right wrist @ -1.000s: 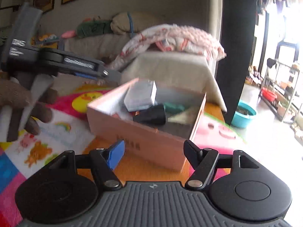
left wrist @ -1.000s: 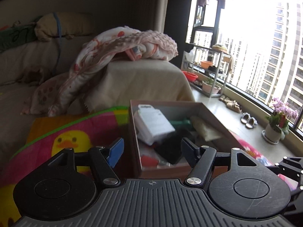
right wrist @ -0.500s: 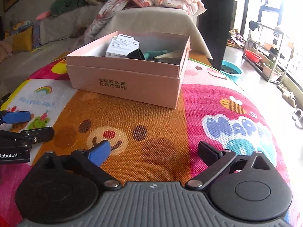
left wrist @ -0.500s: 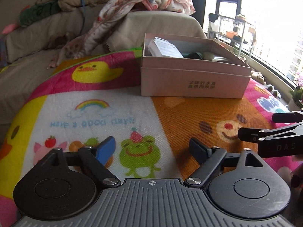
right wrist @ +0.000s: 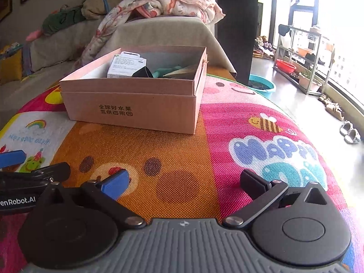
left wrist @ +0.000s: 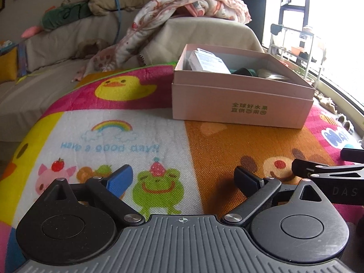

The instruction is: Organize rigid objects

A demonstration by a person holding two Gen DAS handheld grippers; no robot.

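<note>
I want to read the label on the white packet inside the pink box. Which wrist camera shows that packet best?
The right wrist view: the white packet leans upright in the pink box, its printed face and hang-tab turned to the camera, though the print is too small to read. The left wrist view shows it tilted, partly cut off by the box's near wall.

Left gripper (left wrist: 183,177) over cartoon play mat (left wrist: 127,136), jaws opening, nothing between fingers (left wrist: 120,177). Pink cardboard box (left wrist: 241,104) well ahead on mat, white packet (left wrist: 208,62) and dark items inside. Right gripper (left wrist: 327,177) at right edge
</note>
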